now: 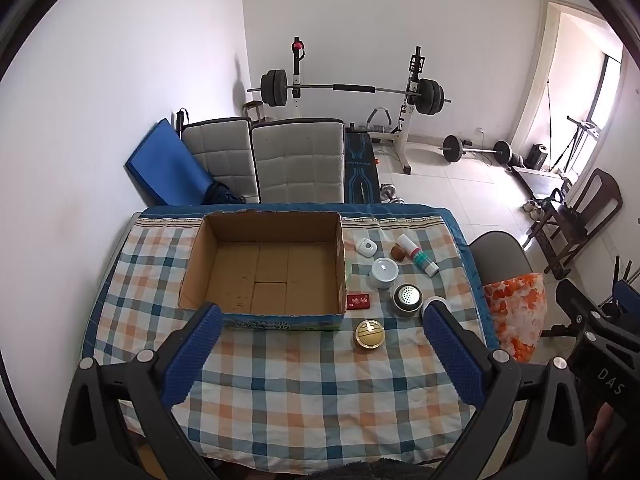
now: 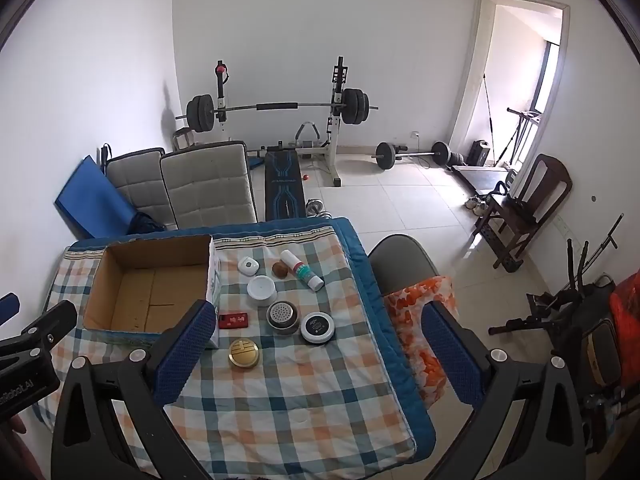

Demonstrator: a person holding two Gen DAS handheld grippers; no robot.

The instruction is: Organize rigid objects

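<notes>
Round tins (image 2: 243,353) beside corrugated cardboard box (image 1: 264,268), apparently empty; both tools spread wide.

Black-lidded jar (image 1: 431,303) behind blue pad (image 1: 452,356)

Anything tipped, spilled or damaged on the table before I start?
Only the white tube lies on its side, by the brown nut. The cardboard box has a ragged far rim. Nothing spilled.

Left gripper (image 1: 322,316) and right gripper (image 2: 318,316) hover, jaws spread wide, empty.
</notes>
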